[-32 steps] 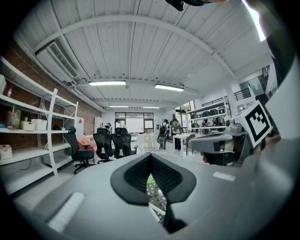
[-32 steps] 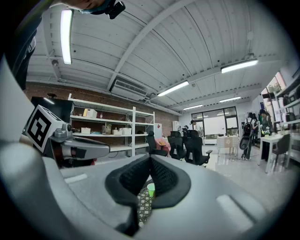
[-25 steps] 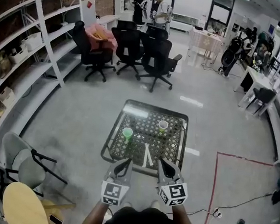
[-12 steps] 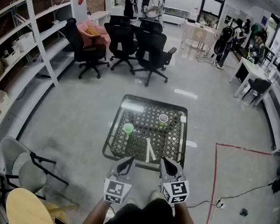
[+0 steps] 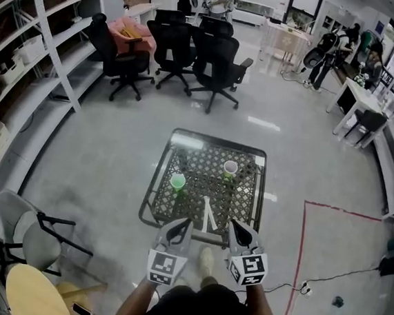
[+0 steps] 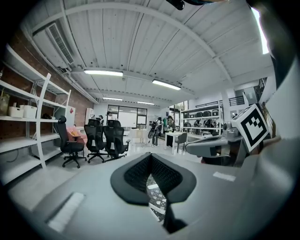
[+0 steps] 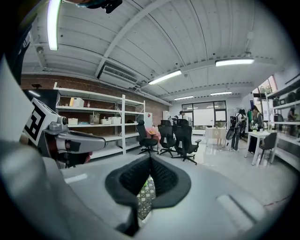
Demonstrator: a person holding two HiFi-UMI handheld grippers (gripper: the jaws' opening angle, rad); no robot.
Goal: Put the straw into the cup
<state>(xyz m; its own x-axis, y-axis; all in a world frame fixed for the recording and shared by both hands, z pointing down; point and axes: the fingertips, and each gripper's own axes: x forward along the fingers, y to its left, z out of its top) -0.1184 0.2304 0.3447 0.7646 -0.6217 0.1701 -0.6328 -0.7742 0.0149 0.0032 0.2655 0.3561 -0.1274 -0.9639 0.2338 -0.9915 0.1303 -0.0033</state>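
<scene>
While the person holds both grippers low at 6 o'clock in the head view, the left gripper and the right gripper lie side by side, each with its jaws pressed together on nothing, tips aimed at the low lattice-top table at 12 o'clock of them. On that top a green cup stands upright toward 9 o'clock. A pale cup stands toward 1 o'clock, well apart from it. The white straw lies flat near the 6 o'clock rim, just beyond the gripper tips; it is too thin here to tell whether it is one straw or two. Black office chairs stand beyond the table at 12 o'clock, white shelving runs along 10 o'clock, and a red tape line marks the floor at 3 o'clock. In the left gripper view the left gripper has its black pads meeting, table lattice showing below them, and the right gripper at 3 o'clock. In the right gripper view the right gripper is likewise closed and empty over the lattice, the left gripper at 9 o'clock.
</scene>
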